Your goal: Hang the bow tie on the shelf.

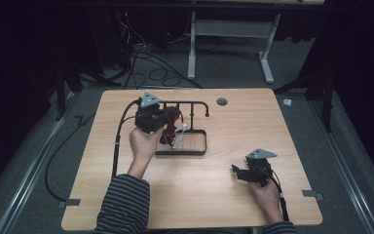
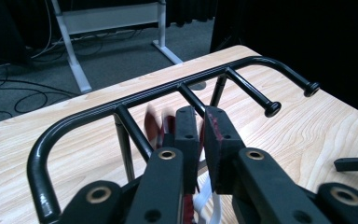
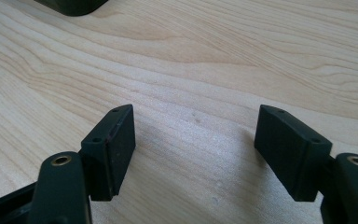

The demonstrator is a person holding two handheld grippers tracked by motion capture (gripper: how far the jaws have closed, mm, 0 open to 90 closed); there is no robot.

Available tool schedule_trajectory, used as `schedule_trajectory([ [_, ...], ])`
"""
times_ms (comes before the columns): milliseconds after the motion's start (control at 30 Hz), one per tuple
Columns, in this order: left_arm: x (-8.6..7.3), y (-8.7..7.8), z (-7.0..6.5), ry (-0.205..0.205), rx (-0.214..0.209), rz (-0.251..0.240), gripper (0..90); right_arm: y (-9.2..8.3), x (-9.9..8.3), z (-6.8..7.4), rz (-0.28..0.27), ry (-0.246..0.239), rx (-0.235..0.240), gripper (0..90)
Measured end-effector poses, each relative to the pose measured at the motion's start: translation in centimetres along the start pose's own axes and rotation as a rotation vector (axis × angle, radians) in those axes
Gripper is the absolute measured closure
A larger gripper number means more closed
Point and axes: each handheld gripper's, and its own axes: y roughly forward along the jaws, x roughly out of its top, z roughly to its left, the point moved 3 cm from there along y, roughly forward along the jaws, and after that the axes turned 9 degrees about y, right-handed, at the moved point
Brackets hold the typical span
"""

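Two grippers: one busy at the rack, one idle on the table.
High view, left gripper: held up against the black rack, with a dark red item hanging from it over the tray.
High view, right gripper: low over bare table, well apart from the rack.
Left gripper view, jaws: nearly closed, pinching the red item just below the rail, between two pegs.
Left gripper view, item: blurred; a white part hangs beneath, and what it is cannot be told.
Right gripper view, jaws: spread wide, holding nothing, wood grain beneath.
Progress: item lifted to the rack; hooking on and letting go seem left.
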Motion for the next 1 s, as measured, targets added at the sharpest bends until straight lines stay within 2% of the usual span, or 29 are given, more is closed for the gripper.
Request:
schedule_trajectory([
  [133,-0.1,-0.3,-0.1,0.003,0.005,-0.005,81.7,0.0,0.0,0.0,0.0,0.0,0.0,30.2],
  [267,-0.3,-0.5,-0.4,0.024,0.004,0.009,78.7,0.0,0.0,0.0,0.0,0.001,0.0,30.2],
  [600,-0.8,-1.9,-1.4,0.064,0.001,-0.011,74.3,0.0,0.0,0.0,0.0,0.0,0.0,30.2],
  [1000,-2.4,-4.0,-1.6,0.064,0.007,-0.024,70.0,0.0,0.0,0.0,0.0,0.0,0.0,30.2],
])
